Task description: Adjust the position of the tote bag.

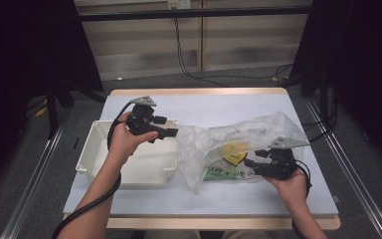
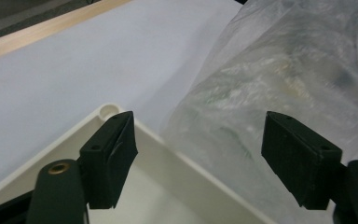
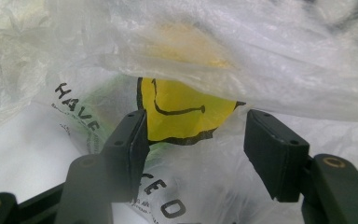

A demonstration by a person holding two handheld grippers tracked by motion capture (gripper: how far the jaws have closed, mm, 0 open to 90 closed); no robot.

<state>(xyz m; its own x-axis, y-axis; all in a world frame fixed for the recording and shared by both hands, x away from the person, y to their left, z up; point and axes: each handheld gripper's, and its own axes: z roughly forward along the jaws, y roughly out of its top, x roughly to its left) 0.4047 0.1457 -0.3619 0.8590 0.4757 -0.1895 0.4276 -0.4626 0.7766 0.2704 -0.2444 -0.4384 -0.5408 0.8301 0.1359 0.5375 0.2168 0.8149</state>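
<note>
One crinkly plastic bag [image 1: 238, 149] (smiley print on it) lies just ahead of the right gripper [image 1: 252, 163], whose jaws gape with nothing clamped, while the left gripper [image 1: 171, 132], jaws apart too, hovers over the white tray [image 1: 92, 149] beside it.

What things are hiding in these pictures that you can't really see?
- What is inside the plastic bag: every view, crinkled film hides it.
- The bag's printed words: right gripper view, folds and the jaws cover part.
- The white tray floor: high view, the left gripper and forearm cover part.
- Whether the right gripper touches the bag: high view, too small.
</note>
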